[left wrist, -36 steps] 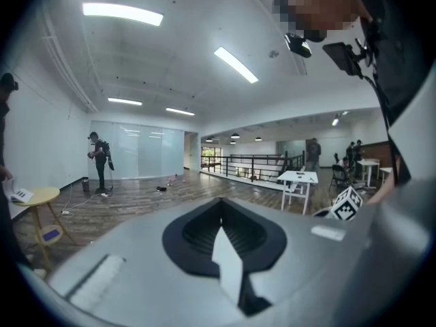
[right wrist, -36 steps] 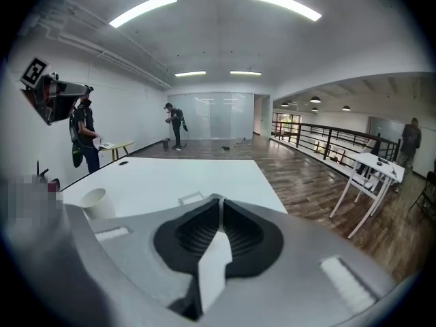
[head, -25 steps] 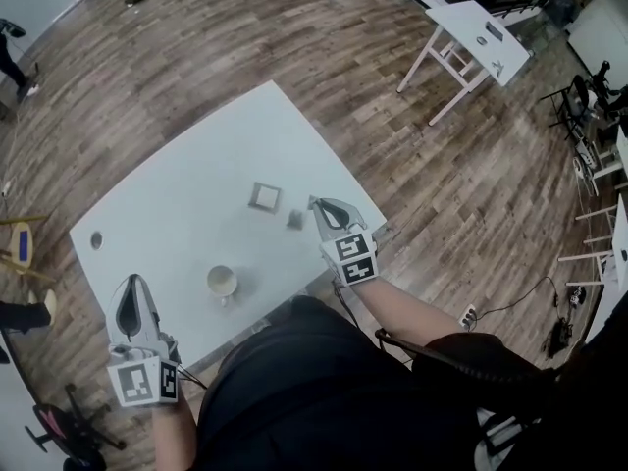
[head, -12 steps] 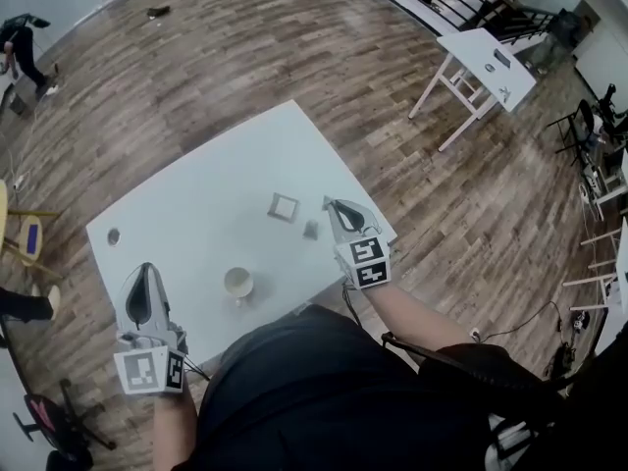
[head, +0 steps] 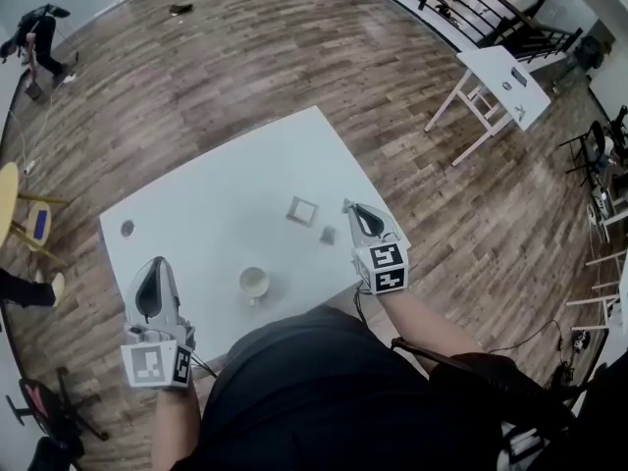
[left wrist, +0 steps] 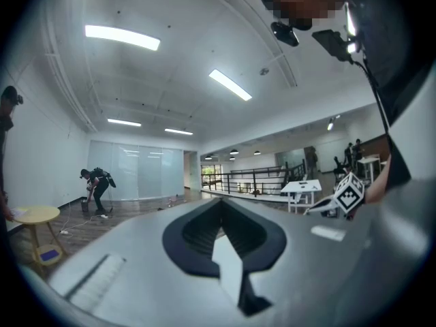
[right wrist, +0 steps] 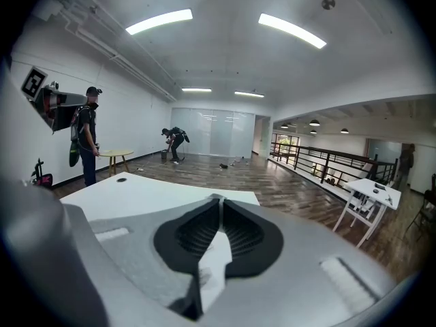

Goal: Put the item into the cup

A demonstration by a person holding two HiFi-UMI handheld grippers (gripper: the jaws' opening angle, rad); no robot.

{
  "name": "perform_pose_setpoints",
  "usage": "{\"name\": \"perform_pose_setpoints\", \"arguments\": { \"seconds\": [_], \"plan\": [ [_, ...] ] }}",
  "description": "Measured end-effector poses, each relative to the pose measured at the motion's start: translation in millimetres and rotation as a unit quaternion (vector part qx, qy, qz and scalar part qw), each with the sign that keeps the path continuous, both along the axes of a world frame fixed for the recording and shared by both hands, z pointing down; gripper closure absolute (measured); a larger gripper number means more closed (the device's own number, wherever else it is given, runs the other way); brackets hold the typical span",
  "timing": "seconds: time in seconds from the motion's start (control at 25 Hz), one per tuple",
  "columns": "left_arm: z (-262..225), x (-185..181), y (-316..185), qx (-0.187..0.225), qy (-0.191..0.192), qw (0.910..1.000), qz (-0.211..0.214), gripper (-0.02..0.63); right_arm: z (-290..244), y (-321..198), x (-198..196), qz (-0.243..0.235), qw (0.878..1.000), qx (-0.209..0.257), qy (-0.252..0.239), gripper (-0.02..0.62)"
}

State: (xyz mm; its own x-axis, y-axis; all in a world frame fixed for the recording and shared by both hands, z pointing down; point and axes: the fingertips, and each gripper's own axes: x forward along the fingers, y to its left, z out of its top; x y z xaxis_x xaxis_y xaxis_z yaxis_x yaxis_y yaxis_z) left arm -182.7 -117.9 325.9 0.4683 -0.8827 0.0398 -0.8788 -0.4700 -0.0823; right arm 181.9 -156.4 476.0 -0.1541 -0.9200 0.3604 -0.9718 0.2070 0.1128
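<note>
Cup standing upright on the white surface, near the edge closest to you. The grey item lies on the surface at about 2 o'clock from the cup, just beside your right gripper, whose fingers are closed with nothing between them. A square frame sits at 11 o'clock from the grey item. Your left gripper, at 9 o'clock from the cup, likewise has its fingers closed and empty.

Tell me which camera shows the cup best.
The head view: the cup stands upright on the table, seen whole from above. Neither gripper view shows it; each looks out level across the room.
</note>
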Motion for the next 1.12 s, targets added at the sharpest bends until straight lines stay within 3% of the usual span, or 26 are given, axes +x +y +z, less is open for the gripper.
{"name": "perform_pose_setpoints", "arguments": {
  "seconds": [0.44, 1.12],
  "plan": [
    [-2.9, 4.2, 9.8, -0.002, -0.009, 0.9999, -0.007, 0.606, 2.5, 2.4, -11.9, -0.024, 1.0, -0.001, -0.011, 0.577],
    [4.8, -39.8, 45.6, -0.01, -0.003, 0.9963, -0.085, 0.606, 3.5, -6.0, -65.5, -0.101, 0.995, -0.006, -0.023, 0.577]
  ]
}}
